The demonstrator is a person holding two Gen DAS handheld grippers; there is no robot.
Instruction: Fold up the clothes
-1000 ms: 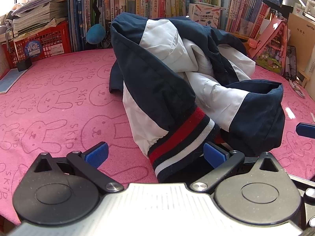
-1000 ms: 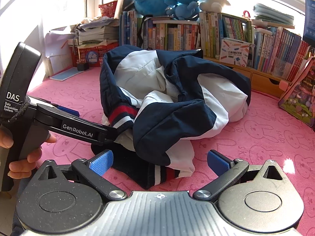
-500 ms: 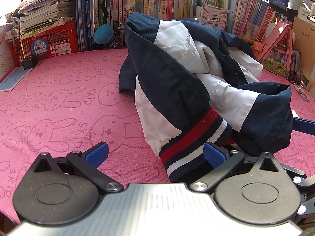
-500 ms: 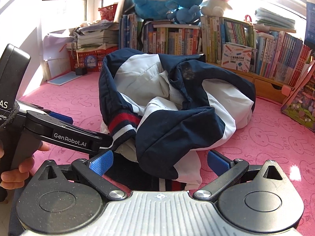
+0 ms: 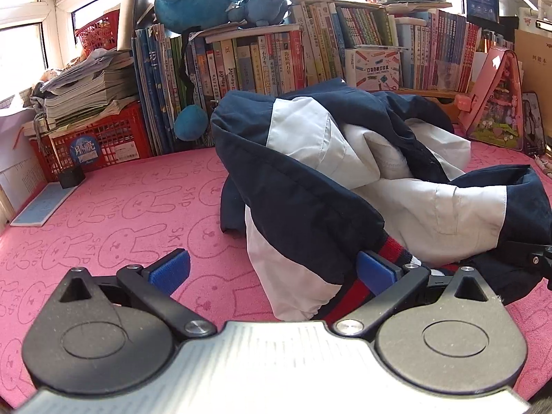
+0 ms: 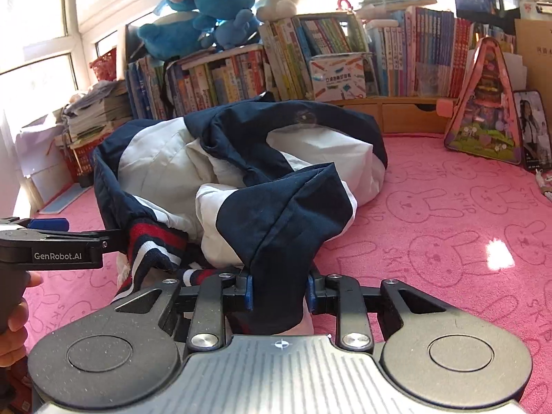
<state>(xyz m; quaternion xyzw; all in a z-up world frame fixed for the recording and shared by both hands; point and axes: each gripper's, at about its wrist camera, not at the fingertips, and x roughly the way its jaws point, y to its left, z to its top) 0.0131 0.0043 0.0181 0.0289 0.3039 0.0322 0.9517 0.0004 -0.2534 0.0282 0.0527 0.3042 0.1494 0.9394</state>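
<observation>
Two tongs, right tongs (image 6: 279, 291) pinching jacket (image 6: 241, 172), left tongs (image 5: 272, 272) spread around its cuff (image 5: 393, 245), books (image 5: 276, 58) behind.

Smooth matt cloth jacket (image 5: 310, 179)

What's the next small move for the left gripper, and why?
Probably close the left gripper on the striped cuff: its jaws stand open with the cuff at the right pad, while the right gripper already clamps a navy fold of the jacket.
</observation>
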